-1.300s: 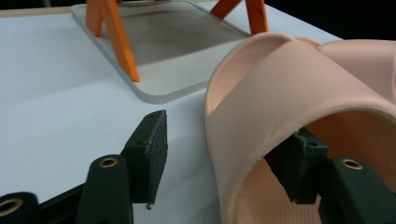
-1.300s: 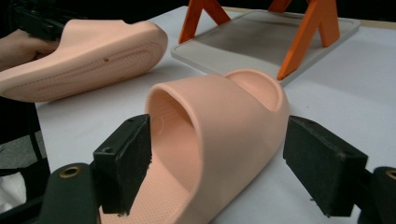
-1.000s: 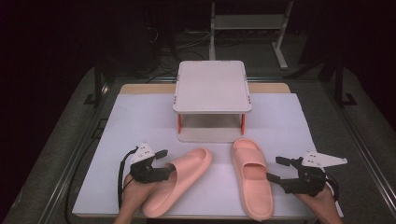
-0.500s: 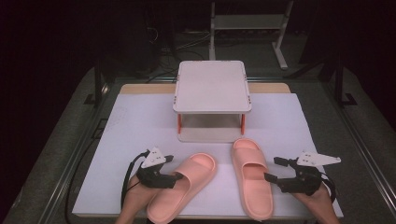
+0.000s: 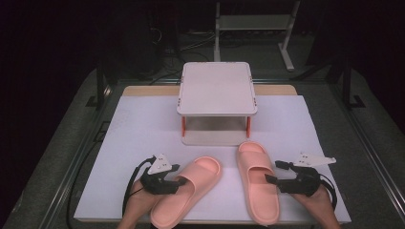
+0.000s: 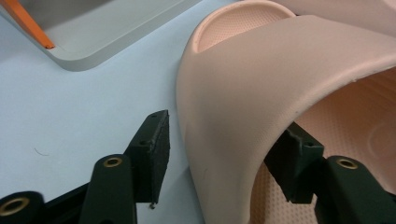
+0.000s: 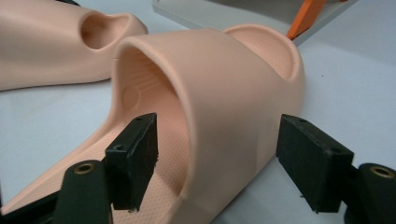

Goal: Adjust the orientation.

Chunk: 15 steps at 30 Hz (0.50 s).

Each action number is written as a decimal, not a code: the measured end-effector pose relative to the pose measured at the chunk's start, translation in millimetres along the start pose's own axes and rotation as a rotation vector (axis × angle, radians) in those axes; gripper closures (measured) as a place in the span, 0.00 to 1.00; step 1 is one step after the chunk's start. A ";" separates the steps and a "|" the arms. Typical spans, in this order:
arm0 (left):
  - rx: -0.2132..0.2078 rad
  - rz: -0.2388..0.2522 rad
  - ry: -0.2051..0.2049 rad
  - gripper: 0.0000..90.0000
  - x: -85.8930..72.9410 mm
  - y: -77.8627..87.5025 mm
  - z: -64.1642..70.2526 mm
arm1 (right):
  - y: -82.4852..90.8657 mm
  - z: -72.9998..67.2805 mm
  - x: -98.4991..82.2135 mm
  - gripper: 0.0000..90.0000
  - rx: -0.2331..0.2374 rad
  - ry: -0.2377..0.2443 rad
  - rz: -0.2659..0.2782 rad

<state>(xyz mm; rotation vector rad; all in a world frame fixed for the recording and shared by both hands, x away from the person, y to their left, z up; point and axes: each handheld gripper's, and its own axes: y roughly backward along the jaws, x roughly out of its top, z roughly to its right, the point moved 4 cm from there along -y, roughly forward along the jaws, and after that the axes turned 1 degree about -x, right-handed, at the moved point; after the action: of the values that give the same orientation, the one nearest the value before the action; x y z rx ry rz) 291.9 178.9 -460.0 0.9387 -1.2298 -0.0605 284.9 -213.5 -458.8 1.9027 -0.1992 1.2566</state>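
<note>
Two pink slippers are seen on the white desk [image 5: 143,129], just in front of a small grey shelf [image 5: 217,88]. The left slipper [image 5: 188,188] is straddled at its strap side by the left gripper [image 5: 167,180], whose jaws are spread apart. The right slipper [image 5: 257,179] is straddled likewise by the right gripper [image 5: 279,174], jaws spread, nothing squeezed.

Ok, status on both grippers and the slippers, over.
Left gripper open, jaws astride left slipper strap. Right gripper open, astride right slipper strap. Both slippers flat on the white mat. Small shelf beyond the toes, nothing between.
</note>
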 end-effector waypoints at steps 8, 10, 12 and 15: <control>0.007 -0.001 0.003 0.58 1.4 -1.6 0.5 | -7.4 0.7 0.4 0.43 -0.057 0.021 -0.022; 0.008 -0.003 0.000 0.60 1.7 -2.0 0.9 | -8.9 -0.1 0.5 0.46 -0.078 0.033 -0.025; 0.011 -0.004 -0.001 0.62 2.3 -2.9 1.8 | -11.2 -1.2 0.7 0.49 -0.095 0.048 -0.034; 0.011 -0.004 0.003 0.62 2.3 -3.0 1.7 | -13.3 -2.7 1.1 0.52 -0.109 0.057 -0.039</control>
<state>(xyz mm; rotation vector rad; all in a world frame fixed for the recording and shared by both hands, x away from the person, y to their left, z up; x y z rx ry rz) 292.7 174.9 -460.1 0.9505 -1.2266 -0.0552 290.7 -202.7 -464.7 1.7681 -0.1960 1.2477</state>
